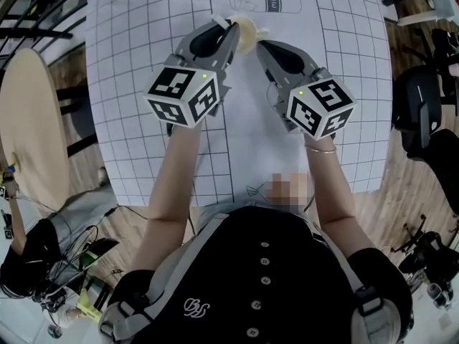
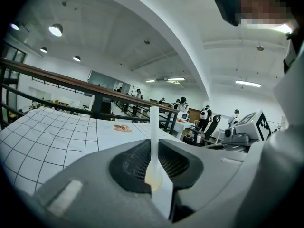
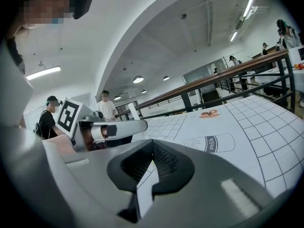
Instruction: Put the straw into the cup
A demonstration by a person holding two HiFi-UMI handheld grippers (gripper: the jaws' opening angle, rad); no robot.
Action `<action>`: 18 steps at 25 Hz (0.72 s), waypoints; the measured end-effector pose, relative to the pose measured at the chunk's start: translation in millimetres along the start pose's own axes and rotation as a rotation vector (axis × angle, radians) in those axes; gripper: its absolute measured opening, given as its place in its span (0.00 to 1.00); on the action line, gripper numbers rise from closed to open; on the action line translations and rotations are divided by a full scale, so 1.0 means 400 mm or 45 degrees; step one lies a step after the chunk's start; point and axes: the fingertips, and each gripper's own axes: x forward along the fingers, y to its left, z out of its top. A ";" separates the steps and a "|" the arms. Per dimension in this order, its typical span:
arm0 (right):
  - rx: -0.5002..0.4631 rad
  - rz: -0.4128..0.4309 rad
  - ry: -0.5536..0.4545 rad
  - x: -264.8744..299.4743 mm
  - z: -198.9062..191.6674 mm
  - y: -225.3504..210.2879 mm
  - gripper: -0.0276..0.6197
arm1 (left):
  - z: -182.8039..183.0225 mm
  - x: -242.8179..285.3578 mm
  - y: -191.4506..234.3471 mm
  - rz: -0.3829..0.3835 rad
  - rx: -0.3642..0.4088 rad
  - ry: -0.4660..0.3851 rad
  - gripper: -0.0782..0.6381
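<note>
A white straw (image 2: 154, 127) stands upright between the jaws of my left gripper (image 2: 153, 148), which is shut on it. In the head view the straw's top (image 1: 219, 20) pokes out to the left of the left gripper (image 1: 228, 26). A cream, round thing (image 1: 246, 33), apparently the cup, shows between the two grippers' tips and is mostly hidden by them. My right gripper (image 1: 261, 44) is just to its right, jaws together with nothing in them (image 3: 152, 148). From the right gripper view the left gripper (image 3: 137, 126) and its straw (image 3: 135, 112) are close on the left.
Both grippers hover over a white gridded mat (image 1: 244, 142) with a milk drawing (image 1: 280, 1) at its far edge. A round wooden table (image 1: 29, 135) stands left and a black chair (image 1: 419, 113) right. A dark railing (image 3: 228, 75) and several people lie beyond.
</note>
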 end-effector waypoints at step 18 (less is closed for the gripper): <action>0.051 -0.038 0.027 0.004 -0.050 -0.037 0.04 | -0.093 0.057 0.012 0.011 0.081 0.134 0.18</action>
